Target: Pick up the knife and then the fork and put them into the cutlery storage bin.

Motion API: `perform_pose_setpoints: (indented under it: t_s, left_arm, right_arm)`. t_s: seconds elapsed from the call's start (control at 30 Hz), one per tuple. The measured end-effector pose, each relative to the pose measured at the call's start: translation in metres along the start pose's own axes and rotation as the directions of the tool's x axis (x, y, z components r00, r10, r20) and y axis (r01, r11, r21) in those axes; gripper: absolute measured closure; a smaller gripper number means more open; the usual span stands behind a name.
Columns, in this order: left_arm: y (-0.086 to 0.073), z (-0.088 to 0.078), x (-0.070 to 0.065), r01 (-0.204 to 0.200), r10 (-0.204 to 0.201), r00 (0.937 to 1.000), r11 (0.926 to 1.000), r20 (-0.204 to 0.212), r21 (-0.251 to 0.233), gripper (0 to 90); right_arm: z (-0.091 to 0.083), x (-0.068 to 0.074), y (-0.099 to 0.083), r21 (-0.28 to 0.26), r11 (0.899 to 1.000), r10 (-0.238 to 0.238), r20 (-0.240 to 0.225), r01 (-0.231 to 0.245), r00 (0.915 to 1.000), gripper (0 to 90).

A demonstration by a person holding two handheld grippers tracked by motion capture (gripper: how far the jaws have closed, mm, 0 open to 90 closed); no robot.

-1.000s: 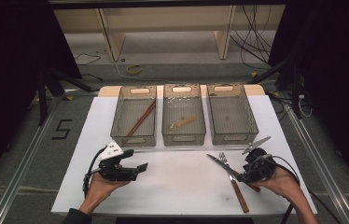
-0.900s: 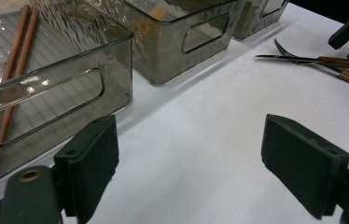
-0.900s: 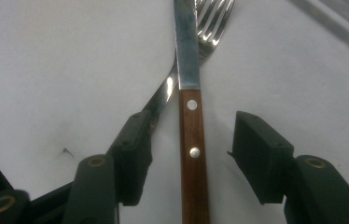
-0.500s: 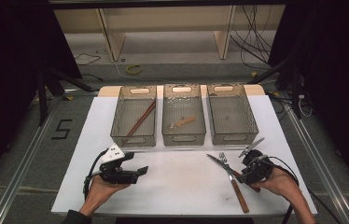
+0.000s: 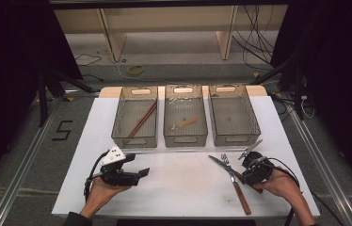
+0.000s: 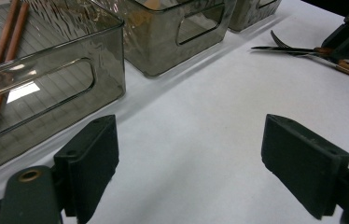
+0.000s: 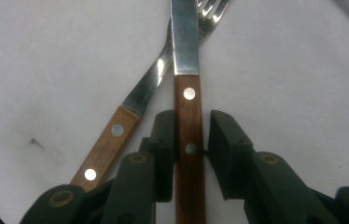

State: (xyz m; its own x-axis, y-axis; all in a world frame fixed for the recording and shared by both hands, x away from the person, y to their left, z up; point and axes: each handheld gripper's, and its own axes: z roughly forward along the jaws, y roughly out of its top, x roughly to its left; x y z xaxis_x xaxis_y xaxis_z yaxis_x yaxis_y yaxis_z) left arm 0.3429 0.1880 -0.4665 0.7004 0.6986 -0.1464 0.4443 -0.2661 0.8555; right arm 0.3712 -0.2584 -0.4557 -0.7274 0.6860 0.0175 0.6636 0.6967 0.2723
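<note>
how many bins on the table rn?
3, in a row along the table's far edge: left bin holds chopsticks, middle bin a small wooden piece, right bin looks empty.

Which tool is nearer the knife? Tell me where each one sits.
Right. The right tool has just been closing its jaws around the knife by its wooden handle, the fork beside it. The left tool rests open across the table, apart from the knife, near the chopsticks bin.
</note>
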Motion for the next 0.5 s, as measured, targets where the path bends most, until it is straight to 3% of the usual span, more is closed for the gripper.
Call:
perform_pose_setpoints:
  t_s: [0.33, 0.5]
  left_arm:
    - [-0.0003, 0.0002, 0.0, -0.003, 0.003, 1.0, 1.0, -0.003, 0.0, 18.7]
    - [-0.0008, -0.0006, 0.0019, 0.004, -0.004, 1.0, 1.0, -0.008, -0.009, 18.8]
  right_arm:
    - [0.0, 0.0028, 0.001, 0.006, 1.0, -0.028, 0.022, 0.028, 0.9994, 77.1]
    - [-0.0021, -0.0002, -0.001, -0.014, 1.0, -0.023, 0.006, 0.023, 0.9997, 77.4]
